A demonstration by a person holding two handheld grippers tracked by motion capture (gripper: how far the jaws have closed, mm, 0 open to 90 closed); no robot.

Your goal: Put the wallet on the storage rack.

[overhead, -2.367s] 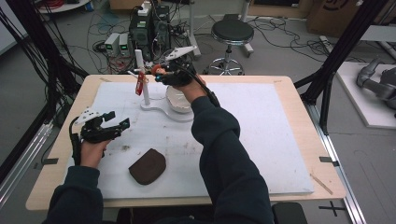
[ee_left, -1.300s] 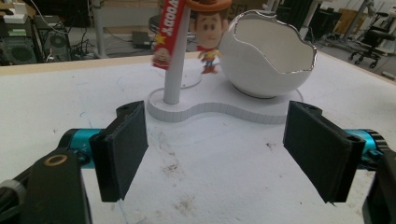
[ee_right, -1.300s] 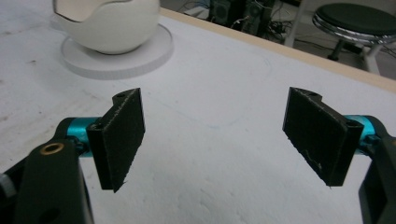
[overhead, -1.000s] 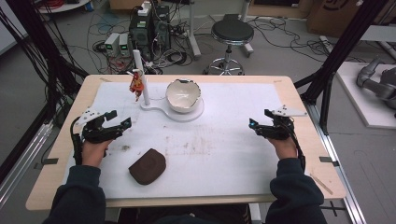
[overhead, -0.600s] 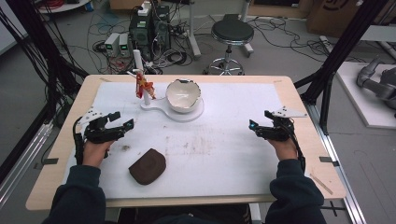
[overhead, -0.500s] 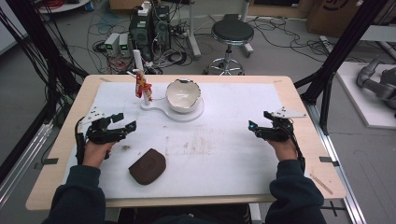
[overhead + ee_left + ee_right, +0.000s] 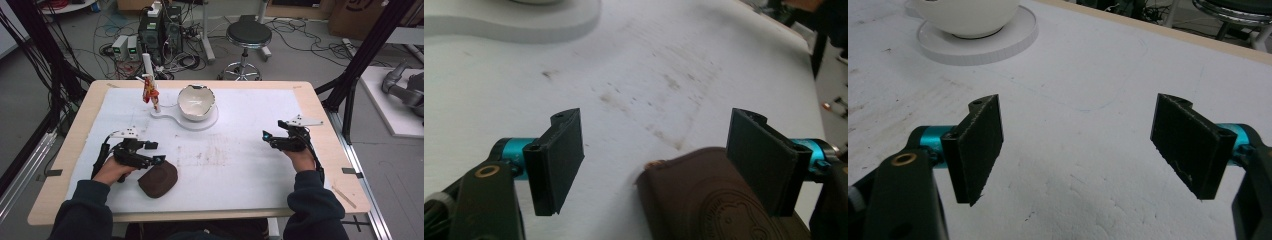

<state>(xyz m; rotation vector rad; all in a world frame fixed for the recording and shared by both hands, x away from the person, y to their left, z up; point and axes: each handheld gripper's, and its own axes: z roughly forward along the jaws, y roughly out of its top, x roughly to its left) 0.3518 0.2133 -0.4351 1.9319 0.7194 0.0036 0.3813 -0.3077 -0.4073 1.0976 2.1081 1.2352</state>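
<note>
A brown leather pouch (image 7: 159, 179) lies on the white mat near the front left. My left gripper (image 7: 155, 152) is open right beside its upper left edge. In the left gripper view the pouch (image 7: 704, 200) lies low between the jaws, close to the right one, and my left gripper (image 7: 656, 140) does not touch it. My right gripper (image 7: 267, 137) rests open over the mat at the right, and in its own view my right gripper (image 7: 1078, 130) has nothing between the jaws. A white bowl (image 7: 196, 101) sits on a white base (image 7: 172, 116) at the back.
A small red and yellow item (image 7: 149, 91) hangs from a white post (image 7: 148, 64) on the base's left end. The bowl (image 7: 970, 14) and its round base (image 7: 998, 44) lie far ahead of the right gripper. Stained white mat (image 7: 225, 155) spans the space between both hands.
The right hand left the post and bowl and drew back to the right side. The left gripper shifted right and nearer, up to the brown pouch. The red item now hangs on the post.
</note>
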